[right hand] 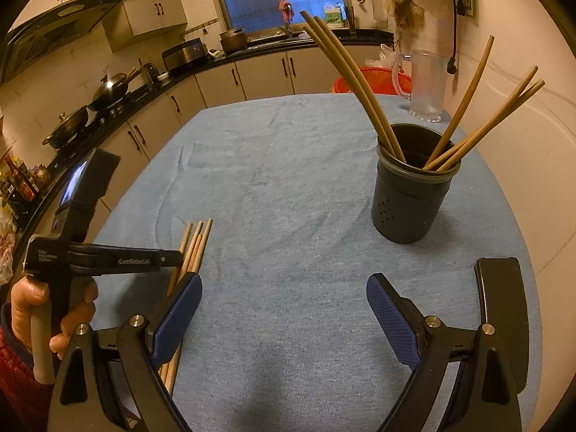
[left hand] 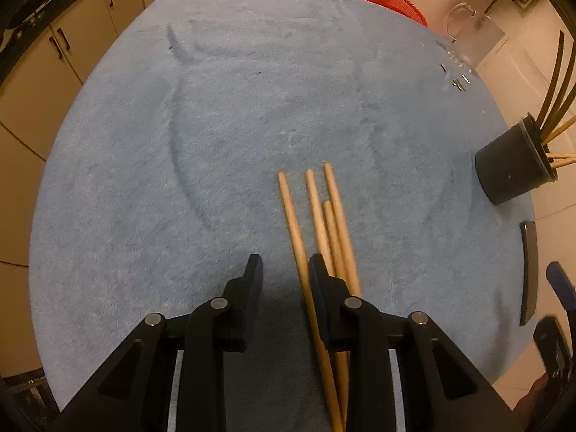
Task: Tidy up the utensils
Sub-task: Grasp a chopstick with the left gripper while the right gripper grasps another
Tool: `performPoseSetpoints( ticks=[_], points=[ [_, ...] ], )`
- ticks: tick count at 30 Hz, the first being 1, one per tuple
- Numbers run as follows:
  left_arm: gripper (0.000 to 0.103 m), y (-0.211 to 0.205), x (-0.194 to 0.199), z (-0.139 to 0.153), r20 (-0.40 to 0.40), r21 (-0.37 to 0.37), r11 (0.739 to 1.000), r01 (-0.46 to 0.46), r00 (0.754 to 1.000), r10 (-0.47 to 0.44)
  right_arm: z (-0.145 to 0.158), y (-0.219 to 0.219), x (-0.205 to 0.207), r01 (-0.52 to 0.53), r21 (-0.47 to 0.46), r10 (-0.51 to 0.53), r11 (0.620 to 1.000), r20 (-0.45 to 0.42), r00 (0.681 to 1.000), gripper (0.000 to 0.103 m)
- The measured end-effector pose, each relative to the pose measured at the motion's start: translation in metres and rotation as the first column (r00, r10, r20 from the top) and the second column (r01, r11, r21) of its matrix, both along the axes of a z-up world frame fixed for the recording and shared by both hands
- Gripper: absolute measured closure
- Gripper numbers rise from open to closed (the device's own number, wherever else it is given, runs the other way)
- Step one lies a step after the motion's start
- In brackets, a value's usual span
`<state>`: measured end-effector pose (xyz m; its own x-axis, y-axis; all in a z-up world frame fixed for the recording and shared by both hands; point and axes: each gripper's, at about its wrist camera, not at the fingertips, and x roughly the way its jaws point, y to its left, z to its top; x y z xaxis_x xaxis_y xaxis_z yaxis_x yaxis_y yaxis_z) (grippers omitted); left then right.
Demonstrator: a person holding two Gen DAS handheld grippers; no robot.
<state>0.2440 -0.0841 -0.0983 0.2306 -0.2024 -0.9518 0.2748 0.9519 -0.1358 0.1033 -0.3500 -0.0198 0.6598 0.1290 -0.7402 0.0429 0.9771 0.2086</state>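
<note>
Four pale wooden chopsticks [left hand: 316, 216] lie side by side on the blue terry cloth covering the desk [left hand: 216, 126], their ends fanned slightly away from the left tongs [left hand: 284, 266]. The left tongs point steeply down over the near part of the bundle. Their jaws stand a narrow gap apart and grip nothing: the leftmost stick runs just along the inner face of the right-hand finger, while the other three pass beneath or outside that finger. So the bundle is not centred in the gap.

To do this pick well, the left tongs should probably shift sideways toward the sticks so that at least one pair sits fully between the fingers, then close squarely across them. A grip nearer the middle of the sticks would keep them from pivoting and drooping when lifted. Closing as the tongs now stand would likely catch one stick at most, or push the rest aside.

The dark cylindrical utensil holder [right hand: 414, 194] stands upright, well apart from the bundle toward the far right of the desk, already holding several darker and lighter chopsticks that lean against its rim. The right tongs [right hand: 284, 309] hover wide apart and empty above bare cloth between bundle and holder, so they could steady the holder when the sticks arrive.
</note>
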Motion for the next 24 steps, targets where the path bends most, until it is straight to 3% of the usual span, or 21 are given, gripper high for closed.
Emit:
performPoseSetpoints(
  ticks=[3,5,9,14,15,24],
  points=[
    [0.091,0.017,-0.012,-0.001,0.018,0.020,1.000,-0.002,1.000,0.002,-0.001,-0.001,0.004,-0.003,0.010,0.003,1.000,-0.008,1.000,0.008],
    [0.092,0.030,-0.014,0.000,0.020,0.017,1.000,-0.018,1.000,0.017,-0.003,0.001,0.008,-0.014,0.022,0.014,1.000,-0.025,1.000,0.009],
    [0.093,0.057,-0.013,0.000,0.015,-0.001,0.998,-0.070,0.997,0.070,-0.014,0.014,0.029,-0.084,0.109,0.096,0.991,-0.111,0.989,0.033],
    [0.093,0.062,-0.015,-0.001,0.026,-0.009,0.997,-0.072,0.997,0.072,-0.030,0.046,0.067,-0.154,0.188,0.193,0.970,-0.210,0.958,0.058],
    [0.093,0.060,-0.016,-0.002,0.029,-0.009,0.997,-0.070,0.997,0.071,-0.036,0.053,0.076,-0.158,0.202,0.205,0.967,-0.238,0.949,0.067],
    [0.093,0.067,-0.017,-0.002,0.022,-0.061,0.996,-0.062,0.998,0.063,-0.066,0.092,0.112,-0.172,0.132,0.207,0.976,-0.336,0.919,0.084]
  ],
)
